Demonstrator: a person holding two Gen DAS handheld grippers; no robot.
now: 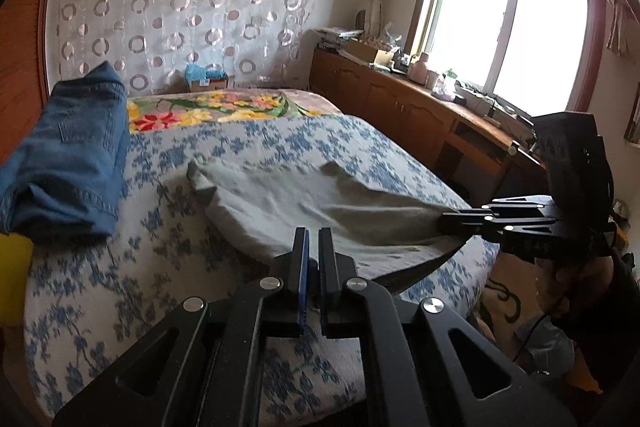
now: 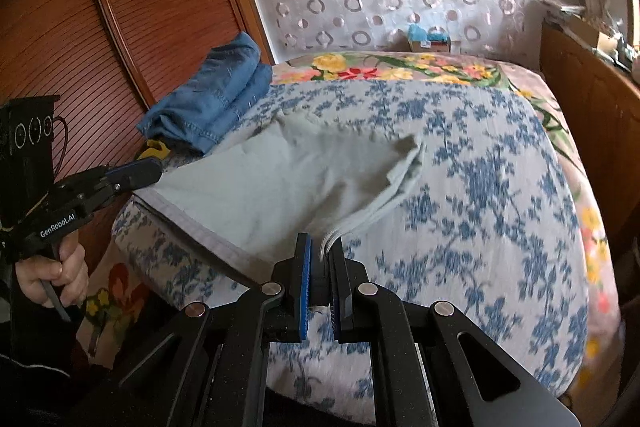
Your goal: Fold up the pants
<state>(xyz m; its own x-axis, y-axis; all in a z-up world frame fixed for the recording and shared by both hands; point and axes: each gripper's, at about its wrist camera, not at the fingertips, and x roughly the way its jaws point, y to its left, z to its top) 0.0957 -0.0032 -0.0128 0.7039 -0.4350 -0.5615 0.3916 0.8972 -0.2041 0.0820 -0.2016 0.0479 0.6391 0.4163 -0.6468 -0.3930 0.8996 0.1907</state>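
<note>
Pale grey-green pants (image 1: 316, 211) lie partly folded on the bed, their near edge lifted between both grippers. My left gripper (image 1: 313, 247) is shut on the near edge of the pants; it also shows in the right wrist view (image 2: 154, 167) at the cloth's left corner. My right gripper (image 2: 321, 255) is shut on the pants (image 2: 280, 183), pinching several stacked layers at the right corner. It shows in the left wrist view (image 1: 448, 221) holding the cloth taut above the bed's edge. The far end of the pants rests on the bed.
The bed (image 1: 120, 291) has a blue floral cover. Folded blue jeans (image 1: 68, 163) lie at its left, by a wooden wardrobe (image 2: 100, 27). A wooden cabinet (image 1: 400, 107) with clutter runs along the right under a window.
</note>
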